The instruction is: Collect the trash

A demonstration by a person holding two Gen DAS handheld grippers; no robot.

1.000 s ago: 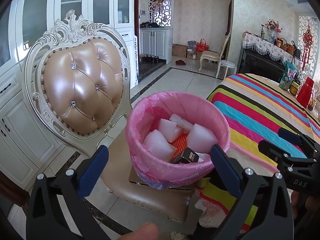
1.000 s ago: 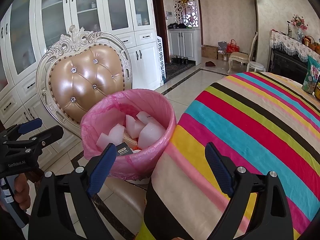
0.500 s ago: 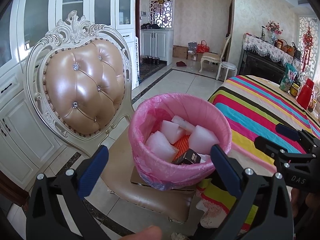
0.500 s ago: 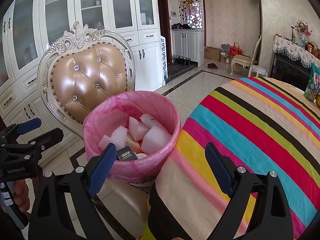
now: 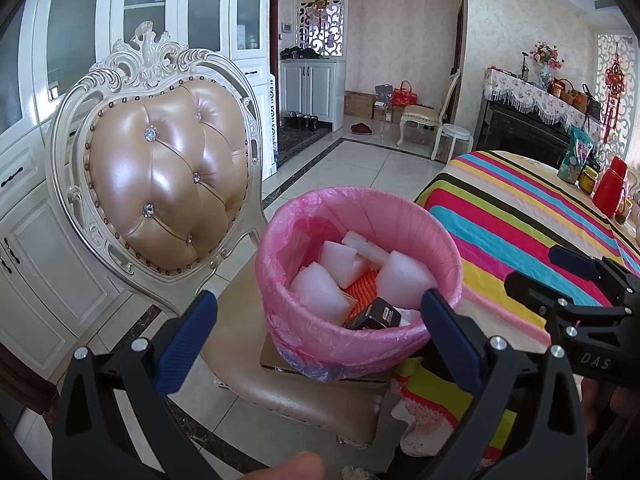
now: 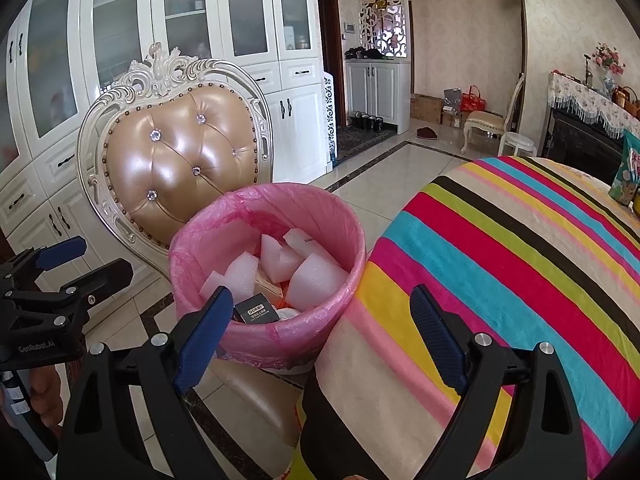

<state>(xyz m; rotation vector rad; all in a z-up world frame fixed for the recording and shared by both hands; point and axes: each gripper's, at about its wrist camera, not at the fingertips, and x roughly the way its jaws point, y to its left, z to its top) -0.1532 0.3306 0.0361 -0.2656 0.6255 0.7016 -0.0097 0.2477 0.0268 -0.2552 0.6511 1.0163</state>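
A bin with a pink liner (image 5: 380, 220) (image 6: 280, 204) stands on a chair seat beside the table. In it lie white foam chunks (image 5: 404, 280) (image 6: 312, 280), something orange (image 5: 360, 292) and a small black box (image 5: 376, 314) (image 6: 256, 312). My left gripper (image 5: 318, 312) hovers open just short of the bin's near rim, nothing between its fingers. My right gripper (image 6: 320, 304) is open and empty too, over the gap between bin and table edge. Each shows in the other's view: the right gripper (image 5: 548, 272) right of the bin, the left gripper (image 6: 88, 262) left of it.
The ornate chair (image 5: 160, 184) has a tall padded back behind the bin, and a flat cardboard piece (image 5: 272, 356) lies under the bin. The striped tablecloth (image 6: 520, 260) touches the bin's right side. A red jug (image 5: 610, 184) and jars stand far across the table. White cabinets line the left wall.
The bin sits slightly further right in the right wrist view. Both grippers remain open and empty, and the left wrist view is nearly the same.
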